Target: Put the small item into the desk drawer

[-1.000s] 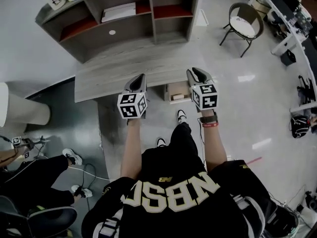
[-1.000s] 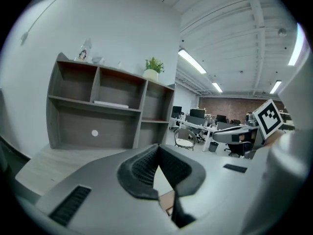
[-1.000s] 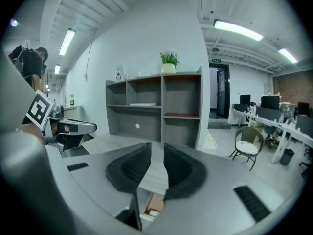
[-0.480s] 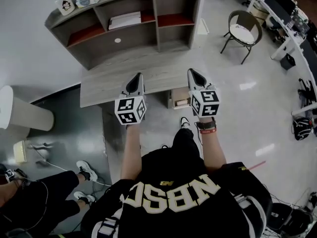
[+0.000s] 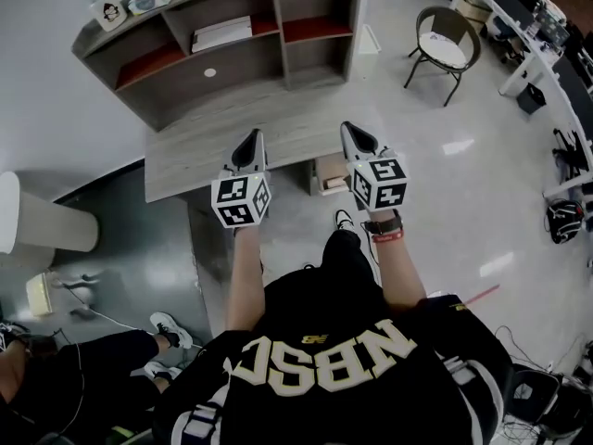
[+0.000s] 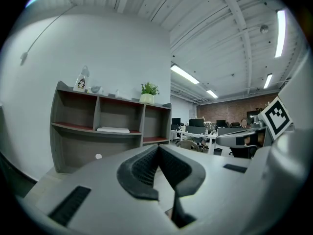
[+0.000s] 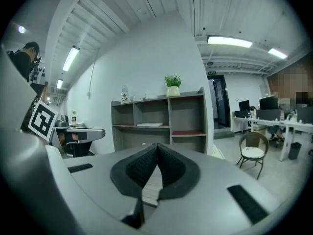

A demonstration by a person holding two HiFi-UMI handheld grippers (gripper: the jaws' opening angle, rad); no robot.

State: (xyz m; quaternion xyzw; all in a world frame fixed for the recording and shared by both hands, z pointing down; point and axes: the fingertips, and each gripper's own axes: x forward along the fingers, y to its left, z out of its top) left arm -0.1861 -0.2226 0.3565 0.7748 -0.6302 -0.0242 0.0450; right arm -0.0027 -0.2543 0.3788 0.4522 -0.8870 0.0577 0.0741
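Grey wood-grain desk (image 5: 204, 151); grey shelf unit (image 5: 232, 72) with red boards; black-and-white square markers on left gripper (image 5: 248, 139) and right gripper (image 5: 350, 130); black chair (image 5: 443, 52).

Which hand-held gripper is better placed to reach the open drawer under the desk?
Probably the right. The right hand-held gripper hovers just beside the open drawer in the head view; the left hand-held gripper is over the desk top, farther from it. Both are shut and empty.
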